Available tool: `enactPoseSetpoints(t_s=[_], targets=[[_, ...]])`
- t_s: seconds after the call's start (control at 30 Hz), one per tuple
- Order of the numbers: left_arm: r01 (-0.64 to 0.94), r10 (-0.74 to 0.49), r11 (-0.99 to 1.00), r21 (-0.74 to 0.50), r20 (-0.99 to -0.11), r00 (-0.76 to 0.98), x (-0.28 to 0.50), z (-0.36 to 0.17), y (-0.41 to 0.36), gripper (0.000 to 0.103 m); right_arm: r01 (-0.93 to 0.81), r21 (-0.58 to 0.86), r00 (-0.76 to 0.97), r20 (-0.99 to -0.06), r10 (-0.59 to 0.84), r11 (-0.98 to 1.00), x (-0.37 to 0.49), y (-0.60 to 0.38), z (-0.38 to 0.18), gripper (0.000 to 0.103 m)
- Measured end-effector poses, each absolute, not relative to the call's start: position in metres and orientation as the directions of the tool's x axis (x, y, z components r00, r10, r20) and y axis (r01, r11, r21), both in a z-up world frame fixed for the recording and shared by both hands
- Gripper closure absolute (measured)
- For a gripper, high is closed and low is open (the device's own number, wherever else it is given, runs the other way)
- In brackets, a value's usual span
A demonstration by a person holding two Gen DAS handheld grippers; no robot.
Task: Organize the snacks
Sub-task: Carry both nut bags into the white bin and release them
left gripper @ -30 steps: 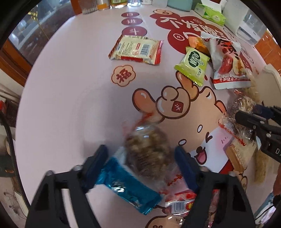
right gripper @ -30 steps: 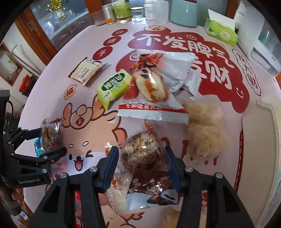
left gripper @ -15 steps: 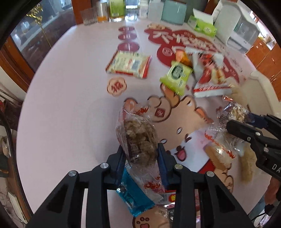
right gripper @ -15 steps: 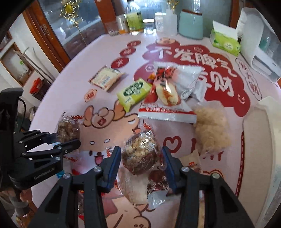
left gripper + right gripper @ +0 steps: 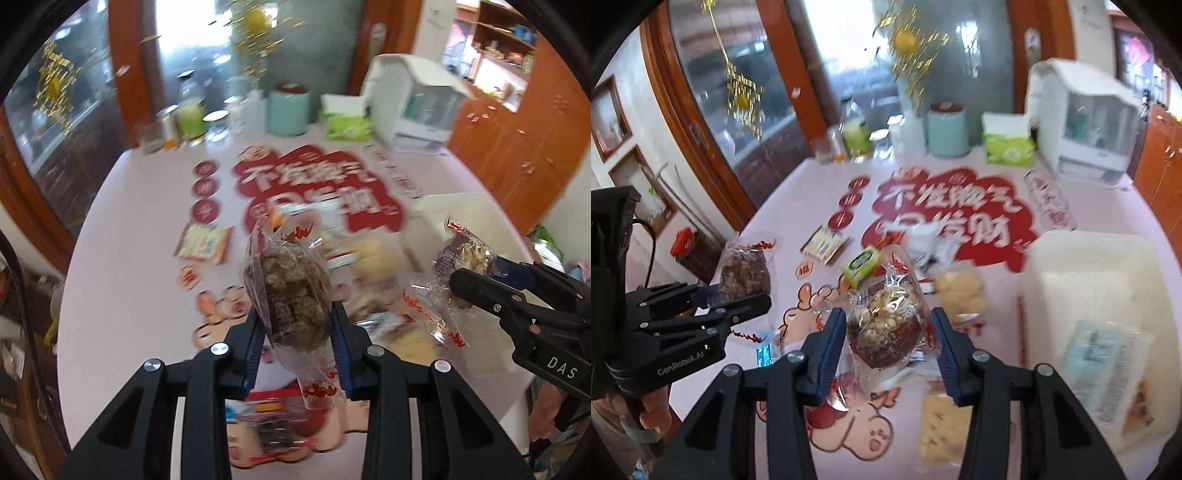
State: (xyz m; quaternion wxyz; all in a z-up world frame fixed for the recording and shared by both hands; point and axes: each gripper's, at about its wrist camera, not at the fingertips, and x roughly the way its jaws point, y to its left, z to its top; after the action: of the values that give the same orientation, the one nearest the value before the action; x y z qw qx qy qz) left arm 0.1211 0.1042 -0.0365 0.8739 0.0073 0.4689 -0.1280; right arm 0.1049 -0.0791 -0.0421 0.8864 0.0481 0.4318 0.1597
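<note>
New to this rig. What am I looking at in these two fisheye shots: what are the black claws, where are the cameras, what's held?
No robot here: a person holds a two-finger gripper in each hand, each with a fisheye camera looking along its fingers. One picture is from the left gripper, the other from the right gripper; each also shows the other gripper off to the side. Both are shut on clear snack bags lifted off the table: the left on a brown nut-cluster bag, the right on a darker nut cake bag. Below is a pink printed tablecloth with loose snacks, such as a green packet, and a white tray holding one packet.
</note>
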Motion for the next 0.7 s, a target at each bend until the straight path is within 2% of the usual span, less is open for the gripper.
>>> enactPoseSetpoints(t_s=[0.37,0.53,0.7], targets=[[0.438,-0.368,0.889,-0.135,-0.779,0.507,0.102,0.006,-0.045,0.071,-0.099,0.195,0.719,-0.665,0.205,0.976,0.049,-0.209,0.009,0.056],[0.461,-0.377,0.877,-0.136,-0.790,0.484,0.112,0.001,-0.105,0.071,-0.049,0.176,0.725,-0.671,0.156,0.983,0.041,-0.260,0.006,0.056],[0.453,-0.334,0.886,-0.098,-0.813,0.476,0.125,-0.011,-0.150,0.071,-0.023,0.158,0.713,-0.690,0.127,0.987,0.046,-0.298,-0.008,0.056]])
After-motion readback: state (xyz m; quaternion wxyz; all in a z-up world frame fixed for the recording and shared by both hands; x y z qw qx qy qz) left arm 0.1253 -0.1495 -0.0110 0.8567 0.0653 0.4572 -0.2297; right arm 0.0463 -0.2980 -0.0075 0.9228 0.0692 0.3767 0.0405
